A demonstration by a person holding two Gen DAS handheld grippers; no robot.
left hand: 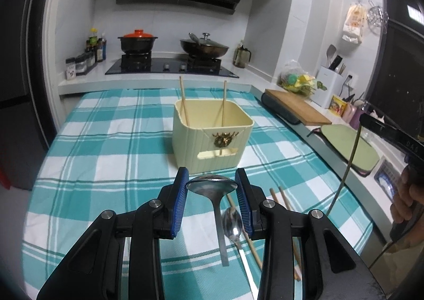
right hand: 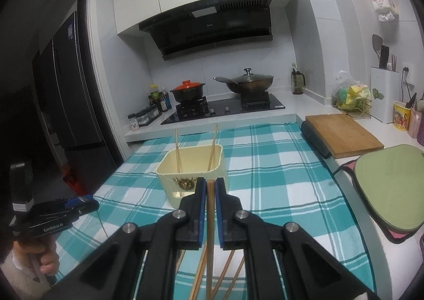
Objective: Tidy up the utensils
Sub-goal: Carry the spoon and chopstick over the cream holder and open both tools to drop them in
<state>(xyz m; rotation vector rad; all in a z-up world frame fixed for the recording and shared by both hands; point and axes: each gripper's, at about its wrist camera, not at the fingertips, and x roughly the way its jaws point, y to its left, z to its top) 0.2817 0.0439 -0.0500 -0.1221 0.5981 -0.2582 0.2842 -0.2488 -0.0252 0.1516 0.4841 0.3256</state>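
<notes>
Under me is the checked cloth (left hand: 106, 167); on it stand the cream box (left hand: 212, 135) and lie a spoon (left hand: 233, 223) and loose chopsticks (left hand: 288, 209).

Two chopsticks (left hand: 183, 99) in the bin (left hand: 212, 138) on the tablecloth (left hand: 106, 140); stove (left hand: 172, 68) behind

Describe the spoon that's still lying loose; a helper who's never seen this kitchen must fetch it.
On the teal checked cloth, nearer than the cream bin, the small metal spoon lies flat. Unlike the ladle clamped in the left hand-held gripper, it is smaller; the chopsticks nearby are wooden.
</notes>
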